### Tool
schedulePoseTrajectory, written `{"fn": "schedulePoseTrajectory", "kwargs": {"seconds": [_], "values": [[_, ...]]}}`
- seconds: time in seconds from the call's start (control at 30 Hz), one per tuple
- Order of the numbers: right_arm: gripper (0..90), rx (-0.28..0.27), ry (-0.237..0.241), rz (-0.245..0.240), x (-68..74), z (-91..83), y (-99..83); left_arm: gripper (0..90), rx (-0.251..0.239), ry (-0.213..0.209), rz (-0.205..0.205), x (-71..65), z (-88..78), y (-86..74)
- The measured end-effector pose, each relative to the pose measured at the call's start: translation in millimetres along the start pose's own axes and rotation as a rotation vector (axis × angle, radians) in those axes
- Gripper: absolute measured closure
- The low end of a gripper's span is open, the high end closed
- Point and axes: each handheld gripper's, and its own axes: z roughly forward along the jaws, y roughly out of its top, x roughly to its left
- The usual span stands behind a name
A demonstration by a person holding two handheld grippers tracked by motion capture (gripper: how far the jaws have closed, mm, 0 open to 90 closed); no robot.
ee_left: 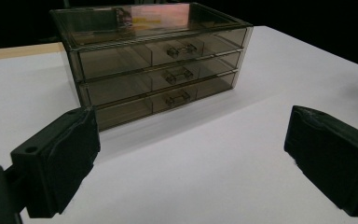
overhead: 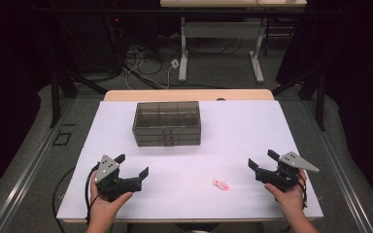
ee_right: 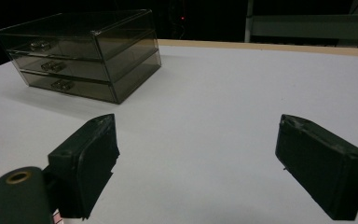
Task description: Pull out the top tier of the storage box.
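Desk (overhead: 252, 121): smoky clear drawer box (overhead: 167, 123) sits toward the far edge, centred, all three drawers closed. Small pink item (overhead: 221, 185) lies near the front edge, right of centre. Left gripper (overhead: 133, 166) near the front-left corner, jaws spread wide, nothing between them. Right gripper (overhead: 261, 160) near the front-right corner, jaws likewise released and empty, just right of the pink item, not touching it.

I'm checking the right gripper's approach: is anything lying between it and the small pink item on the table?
Nothing visible does. The small pink item lies on bare white table just left of the right gripper, whose jaws stand open. The drawer box sits farther back, well off that line.
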Motion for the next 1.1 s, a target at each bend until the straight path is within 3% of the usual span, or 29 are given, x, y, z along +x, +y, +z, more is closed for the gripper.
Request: {"fn": "schedulePoseTrajectory", "kwargs": {"seconds": [0.27,0.5,0.63,0.87,1.1], "values": [[12.6,0.01,0.033,-0.02,3.0,-0.9,-0.1,5.6,-0.01,-0.019,-0.059,-0.6,3.8,10.7],[9.3,0.038,0.053,-0.053,4.6,0.0,-1.9,7.2,0.029,-0.024,-0.043,-1.5,10.4,21.2],[9.3,0.049,0.066,-0.061,6.1,2.2,-3.0,7.2,0.044,-0.033,-0.064,0.2,16.0,29.5],[9.3,0.063,0.079,-0.085,9.5,5.7,-4.9,15.2,0.043,-0.037,-0.076,1.0,24.2,40.9],[9.3,0.078,0.07,-0.081,8.5,6.0,-5.4,16.0,0.041,-0.022,-0.079,3.1,29.4,48.1]]}}
